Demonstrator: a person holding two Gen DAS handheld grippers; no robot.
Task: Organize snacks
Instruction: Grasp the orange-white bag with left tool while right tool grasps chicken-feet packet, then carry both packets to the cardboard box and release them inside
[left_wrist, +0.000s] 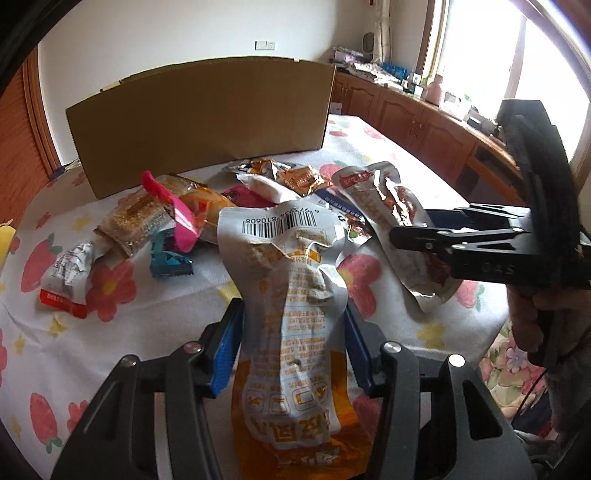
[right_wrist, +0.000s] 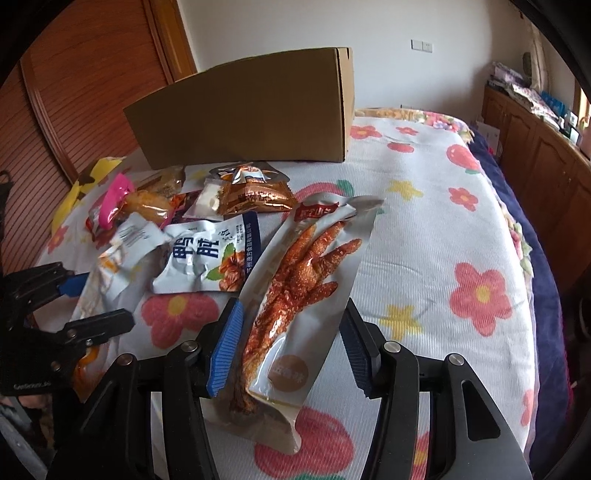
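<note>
**Lin:** Nearest the left camera, what is sitting between the jaws?

**Mei:** An orange-and-white pouch (left_wrist: 295, 295). The left gripper (left_wrist: 291, 347) has its jaws closed narrow on it, and the blue pads pinch its waist so that the foil creases inward. The barcode end stands up clear of the bed (right_wrist: 424, 229). I judge it is held low on the body so that the top stays free to go in first.

**Lin:** And the right side?

**Mei:** The right gripper (right_wrist: 291, 343) has a chicken-foot pouch (right_wrist: 306, 266) lengthwise between its jaws, which are set about as narrow. One blue pad lies against the pouch's edge. The other looks just off it, so I cannot tell whether that is a real grip. Its lower corner seems to rest on the flowered sheet.

**Lin:** Why take them lengthwise?

**Mei:** My guess is that flat foil slips if caught by a corner. Jaws across the short width give both pads something to bite.

**Lin:** What is past the two pouches?

**Mei:** A loose heap of snacks (left_wrist: 177, 218) lies near the middle of the bed, with a duck packet (right_wrist: 207, 258) just beside the chicken-foot pouch and copper wrappers behind it. None of these is sorted yet.

**Lin:** And farthest?

**Mei:** A cardboard box (left_wrist: 199, 122) stands just behind the heap, with its plain wall facing us and its inside hidden. It is probably the destination. If so, the task is at an early stage, with two pouches in hand and the rest waiting.
</note>
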